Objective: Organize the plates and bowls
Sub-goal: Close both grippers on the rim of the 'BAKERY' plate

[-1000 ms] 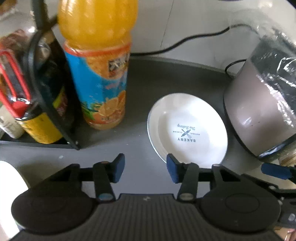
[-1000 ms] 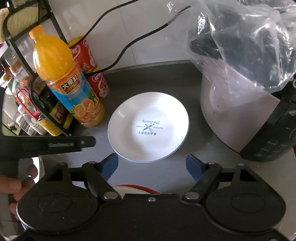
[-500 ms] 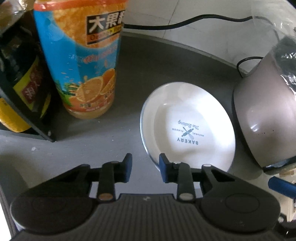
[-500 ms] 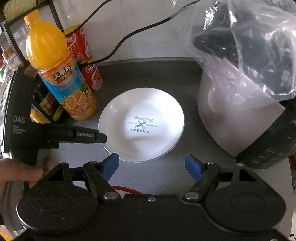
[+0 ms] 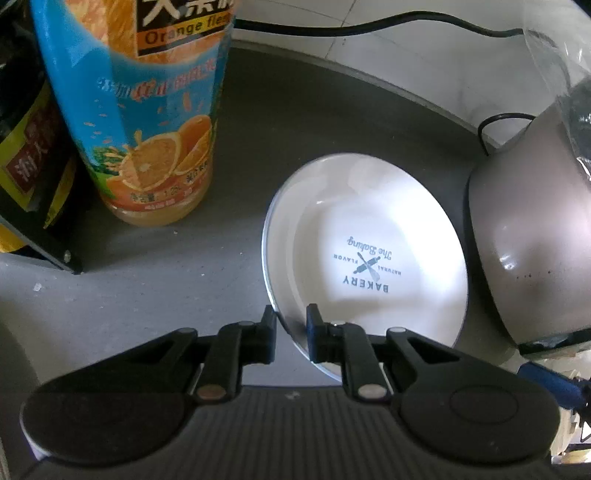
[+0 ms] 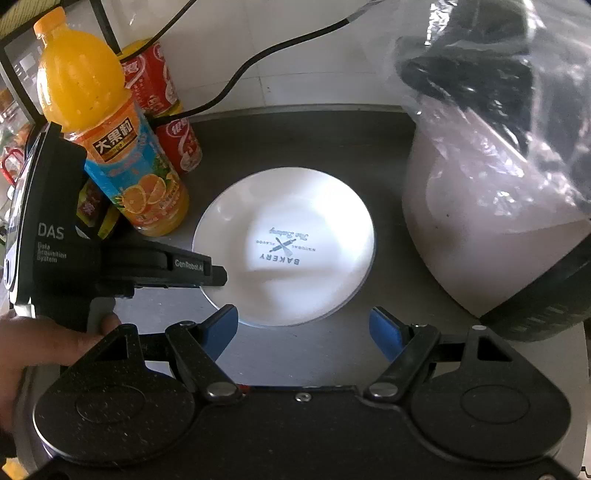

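A white plate (image 5: 369, 254) printed "BAKERY" lies on the dark grey counter (image 5: 295, 122). My left gripper (image 5: 291, 325) has its two fingers on either side of the plate's near left rim, closed on it. In the right wrist view the plate (image 6: 288, 240) sits mid-counter and the left gripper (image 6: 218, 275) reaches its left rim from the left. My right gripper (image 6: 304, 326) is open and empty, just in front of the plate's near edge.
An orange juice bottle (image 5: 147, 122) stands left of the plate, with red cans (image 6: 166, 110) behind it and a black wire rack (image 5: 37, 229) of bottles further left. A rice cooker (image 6: 498, 221) under a plastic bag stands right. A black cable (image 5: 369, 27) runs along the back.
My left gripper moved forward to the plate's rim and its fingers closed onto it. My right gripper stayed open and shifted slightly.
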A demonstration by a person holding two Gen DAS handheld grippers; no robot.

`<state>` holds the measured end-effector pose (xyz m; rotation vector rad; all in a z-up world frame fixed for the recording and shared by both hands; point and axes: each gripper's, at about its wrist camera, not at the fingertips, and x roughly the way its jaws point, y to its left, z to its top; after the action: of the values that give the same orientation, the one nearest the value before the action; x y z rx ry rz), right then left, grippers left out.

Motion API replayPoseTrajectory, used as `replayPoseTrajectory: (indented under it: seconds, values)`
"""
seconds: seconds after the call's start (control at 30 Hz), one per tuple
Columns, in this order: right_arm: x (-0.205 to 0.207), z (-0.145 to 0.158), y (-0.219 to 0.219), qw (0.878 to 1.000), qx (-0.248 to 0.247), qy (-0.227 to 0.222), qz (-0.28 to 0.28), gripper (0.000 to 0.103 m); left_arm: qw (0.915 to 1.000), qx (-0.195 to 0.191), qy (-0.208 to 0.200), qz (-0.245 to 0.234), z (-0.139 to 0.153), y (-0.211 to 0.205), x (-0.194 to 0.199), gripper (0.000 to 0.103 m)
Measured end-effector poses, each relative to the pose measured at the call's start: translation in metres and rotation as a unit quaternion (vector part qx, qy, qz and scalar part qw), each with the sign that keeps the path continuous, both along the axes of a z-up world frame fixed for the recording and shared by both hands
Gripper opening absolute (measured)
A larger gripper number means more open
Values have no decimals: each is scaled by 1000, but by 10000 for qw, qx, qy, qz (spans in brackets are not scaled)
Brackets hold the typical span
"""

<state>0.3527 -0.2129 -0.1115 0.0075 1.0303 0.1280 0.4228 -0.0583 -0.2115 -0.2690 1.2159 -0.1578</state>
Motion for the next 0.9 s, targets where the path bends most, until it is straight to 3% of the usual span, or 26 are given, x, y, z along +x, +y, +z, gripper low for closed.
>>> replayPoseTrajectory:
  seconds: [0.63, 0.9]
  values:
    - [27, -19, 8, 9989, -4, 469, -9, 77, 9995, 317, 83, 50, 3, 37, -20, 14]
    - [46, -35, 1, 9960, 327, 819, -120, 73, 9991, 388, 136, 126, 4, 46, -22, 14]
